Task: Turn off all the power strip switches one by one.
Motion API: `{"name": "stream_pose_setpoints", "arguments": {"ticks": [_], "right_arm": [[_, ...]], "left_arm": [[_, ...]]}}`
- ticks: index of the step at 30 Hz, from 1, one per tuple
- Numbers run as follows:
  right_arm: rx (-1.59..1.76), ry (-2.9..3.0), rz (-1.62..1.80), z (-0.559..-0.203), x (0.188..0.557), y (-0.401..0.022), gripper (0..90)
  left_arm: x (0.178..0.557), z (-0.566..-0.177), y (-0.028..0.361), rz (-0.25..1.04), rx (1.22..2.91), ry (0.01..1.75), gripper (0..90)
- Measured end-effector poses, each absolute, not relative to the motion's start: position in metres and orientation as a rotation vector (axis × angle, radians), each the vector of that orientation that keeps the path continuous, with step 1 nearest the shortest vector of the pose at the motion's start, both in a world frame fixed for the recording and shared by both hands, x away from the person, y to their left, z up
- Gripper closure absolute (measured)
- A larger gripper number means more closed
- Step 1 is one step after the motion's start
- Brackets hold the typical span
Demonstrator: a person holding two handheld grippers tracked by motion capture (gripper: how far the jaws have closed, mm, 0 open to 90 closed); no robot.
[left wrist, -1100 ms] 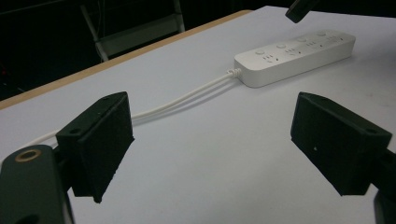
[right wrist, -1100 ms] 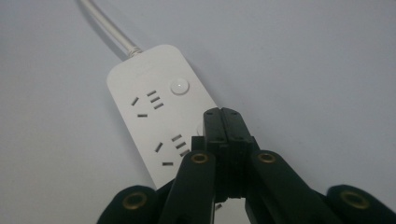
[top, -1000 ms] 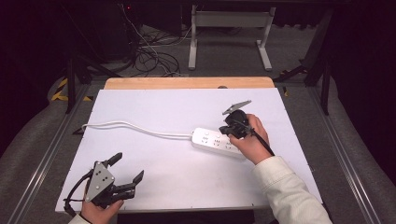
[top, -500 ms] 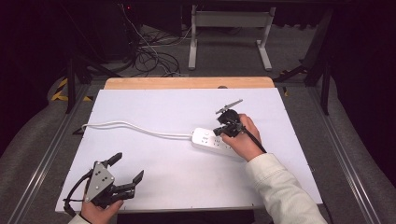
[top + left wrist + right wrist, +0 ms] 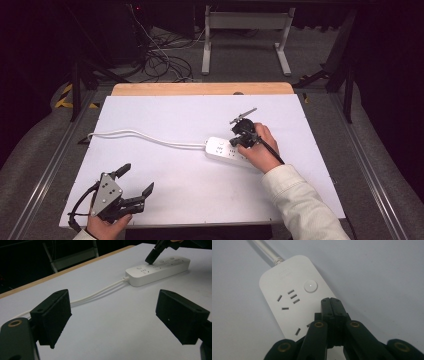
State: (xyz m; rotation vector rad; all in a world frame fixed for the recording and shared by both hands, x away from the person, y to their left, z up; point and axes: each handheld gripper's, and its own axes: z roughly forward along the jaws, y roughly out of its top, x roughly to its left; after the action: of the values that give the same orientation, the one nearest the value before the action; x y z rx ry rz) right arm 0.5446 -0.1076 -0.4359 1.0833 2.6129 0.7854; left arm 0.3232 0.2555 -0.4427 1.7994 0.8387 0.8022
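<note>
One smooth white plastic power strip [image 5: 294, 302] with rounded corners lies on the matte table [image 5: 165, 125]; right gripper [image 5: 331, 302] jaws pressed together, left gripper [image 5: 120, 315] jaws wide.

Your white power strip [image 5: 227, 148] carries dark grey socket slots and a round white button [image 5: 310, 286], trailing a white cord [image 5: 145, 137]. It lies on a pale lilac-white table [image 5: 190, 190] edged in light wood. Both hand-held grippers, the left hand-held gripper [image 5: 131, 187] and the right hand-held gripper [image 5: 241, 140], are black with brass-coloured rivets. Your sleeve [image 5: 300, 205] is cream.

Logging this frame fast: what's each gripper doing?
Left gripper: open, holding nothing.
Right gripper: closed, empty, tips over the power strip.
</note>
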Motion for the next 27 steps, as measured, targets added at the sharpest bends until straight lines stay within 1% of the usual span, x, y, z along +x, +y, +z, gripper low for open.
{"name": "stream_pose_setpoints", "arguments": {"ticks": [27], "right_arm": [[1.121, 2.569, 0.805, -0.4412, 0.5407, -0.1088, 90.0]], "left_arm": [[0.3221, -0.4427, 0.2551, 0.795, 1.799, 0.836, 13.5]]}}
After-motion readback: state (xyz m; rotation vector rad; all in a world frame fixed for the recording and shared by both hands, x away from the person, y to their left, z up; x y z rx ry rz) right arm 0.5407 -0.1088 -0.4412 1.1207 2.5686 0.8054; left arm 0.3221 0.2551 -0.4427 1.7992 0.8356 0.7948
